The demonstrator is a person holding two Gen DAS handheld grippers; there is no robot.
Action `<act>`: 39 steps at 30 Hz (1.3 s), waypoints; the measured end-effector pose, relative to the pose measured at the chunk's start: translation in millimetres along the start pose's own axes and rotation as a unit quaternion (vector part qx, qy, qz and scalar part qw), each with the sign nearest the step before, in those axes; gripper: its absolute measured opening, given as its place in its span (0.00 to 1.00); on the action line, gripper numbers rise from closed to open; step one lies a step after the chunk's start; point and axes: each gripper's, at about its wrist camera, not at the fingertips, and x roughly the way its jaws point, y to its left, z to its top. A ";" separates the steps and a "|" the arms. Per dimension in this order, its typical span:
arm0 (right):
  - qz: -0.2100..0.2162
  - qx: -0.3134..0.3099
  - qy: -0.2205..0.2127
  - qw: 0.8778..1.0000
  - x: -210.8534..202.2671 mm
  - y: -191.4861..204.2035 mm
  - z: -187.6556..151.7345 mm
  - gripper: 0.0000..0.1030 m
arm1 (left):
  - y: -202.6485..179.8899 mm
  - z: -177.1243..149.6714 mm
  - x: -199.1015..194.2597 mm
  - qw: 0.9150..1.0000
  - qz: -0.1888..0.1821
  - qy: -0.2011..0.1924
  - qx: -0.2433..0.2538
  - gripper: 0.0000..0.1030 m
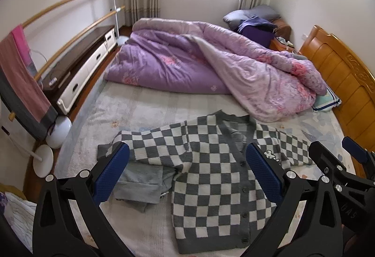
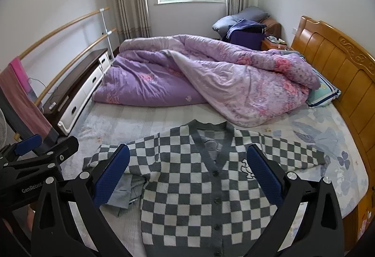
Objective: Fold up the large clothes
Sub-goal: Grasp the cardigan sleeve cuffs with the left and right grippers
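Note:
A grey-and-white checkered cardigan [image 1: 211, 177] [image 2: 201, 191] lies spread flat on the bed, buttoned, sleeves out to both sides. Its left sleeve partly covers a light grey garment [image 1: 140, 184] [image 2: 121, 193]. My left gripper [image 1: 187, 151] hovers above the cardigan's left half, open, blue pads [image 1: 112, 172] wide apart with nothing between them. My right gripper [image 2: 187, 154] hangs over the cardigan's chest, also open and empty. In the left wrist view the right gripper [image 1: 337, 151] shows at the right edge; in the right wrist view the left gripper [image 2: 44, 147] shows at the left edge.
A bunched purple floral quilt [image 1: 199, 65] [image 2: 199, 79] fills the far half of the bed. A wooden headboard [image 2: 339, 69] stands at the right, with a pillow [image 2: 323, 93] beside it. Left of the bed are a low cabinet [image 1: 79, 74], a rail with a pink towel [image 1: 18, 65] and a fan base [image 1: 43, 161].

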 end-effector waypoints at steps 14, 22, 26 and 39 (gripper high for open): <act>0.005 -0.051 0.071 0.996 187.9 60.4 -20.6 0.92 | 227.9 -29.1 210.0 0.974 0.056 0.116 -0.189 0.96; 0.006 -0.027 0.143 0.989 290.2 49.9 -62.8 0.74 | 394.5 -129.1 345.0 0.876 0.023 0.195 -0.441 0.96; 0.023 0.014 0.186 0.982 335.3 37.4 -88.3 0.74 | 399.6 -146.3 396.7 0.865 -0.005 0.215 -0.454 0.96; 0.149 -0.010 0.338 0.929 475.9 95.1 -162.3 0.01 | 396.1 -111.2 338.1 0.911 0.040 0.082 -0.402 0.09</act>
